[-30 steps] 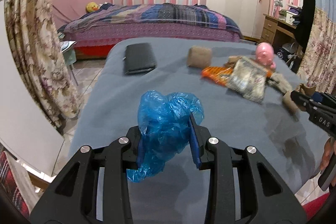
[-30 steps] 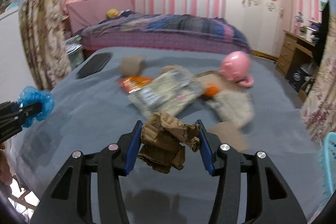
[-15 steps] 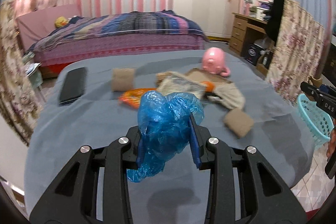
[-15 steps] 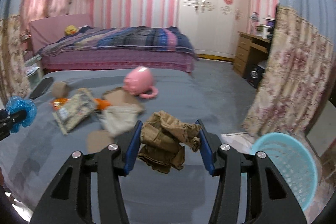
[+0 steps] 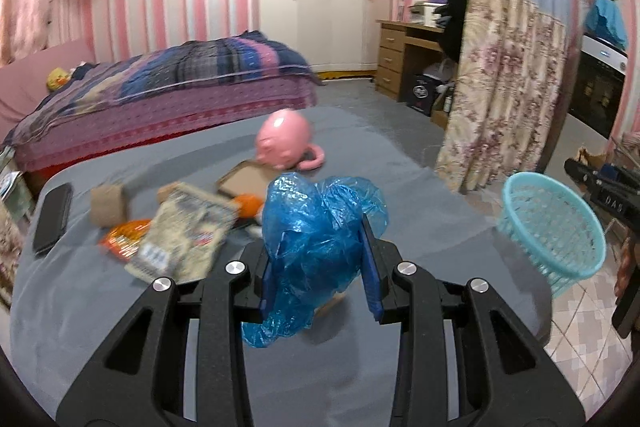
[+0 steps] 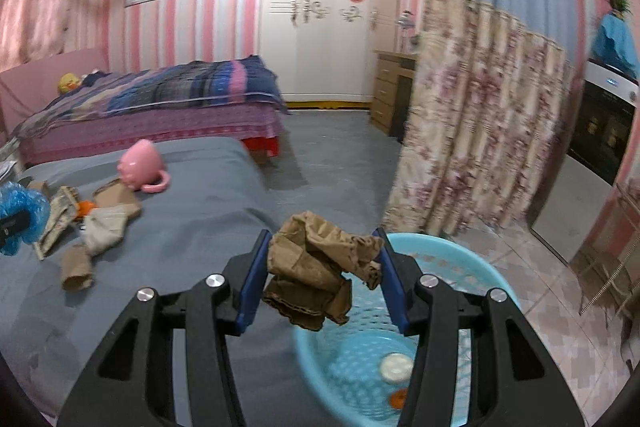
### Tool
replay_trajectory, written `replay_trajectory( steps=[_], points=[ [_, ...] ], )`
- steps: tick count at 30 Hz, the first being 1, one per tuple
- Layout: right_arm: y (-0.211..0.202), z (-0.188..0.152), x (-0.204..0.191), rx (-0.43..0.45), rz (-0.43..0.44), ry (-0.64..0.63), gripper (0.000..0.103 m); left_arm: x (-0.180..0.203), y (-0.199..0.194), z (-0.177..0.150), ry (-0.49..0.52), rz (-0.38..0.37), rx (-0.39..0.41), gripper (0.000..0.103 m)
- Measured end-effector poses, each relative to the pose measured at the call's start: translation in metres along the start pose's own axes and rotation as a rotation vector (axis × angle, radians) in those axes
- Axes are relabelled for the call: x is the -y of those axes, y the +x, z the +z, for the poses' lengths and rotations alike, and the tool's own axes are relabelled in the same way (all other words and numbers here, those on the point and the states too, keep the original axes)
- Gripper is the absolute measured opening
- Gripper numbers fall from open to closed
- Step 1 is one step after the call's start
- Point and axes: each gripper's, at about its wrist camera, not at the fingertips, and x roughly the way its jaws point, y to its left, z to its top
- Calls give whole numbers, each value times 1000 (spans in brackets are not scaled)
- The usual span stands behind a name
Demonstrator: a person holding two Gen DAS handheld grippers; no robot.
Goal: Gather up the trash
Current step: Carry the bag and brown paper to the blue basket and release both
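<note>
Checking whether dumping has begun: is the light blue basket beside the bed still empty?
No. The basket already holds a small white round thing and an orange scrap on its bottom.

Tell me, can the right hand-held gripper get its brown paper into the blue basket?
Probably yes. The right hand-held gripper holds the brown paper just above the blue basket, with nothing between them.

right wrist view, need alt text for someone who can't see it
The right gripper holds crumpled brown paper just above a turquoise basket on the tiled floor, beside a grey bed. On the bed lie a pink mug, wrappers and cardboard scraps. At the far left edge, blue plastic sits in the left gripper.
</note>
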Motion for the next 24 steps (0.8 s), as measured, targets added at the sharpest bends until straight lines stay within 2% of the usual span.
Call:
replay_trajectory(
  steps=[5,9,19,24],
  points=[
    [2,-8,37,-4,-47,53,51,43,12,16,54,-51,15,33],
    [0,-13,65,-6,-93,88,51,84,27,21,84,-128,12,33],
    [-2,-31,112,-12,-172,124,51,180,69,18,155,-301,-8,34],
    [3,-40,131,-24,-192,149,51,223,95,11,189,-369,-56,34]
  ],
)
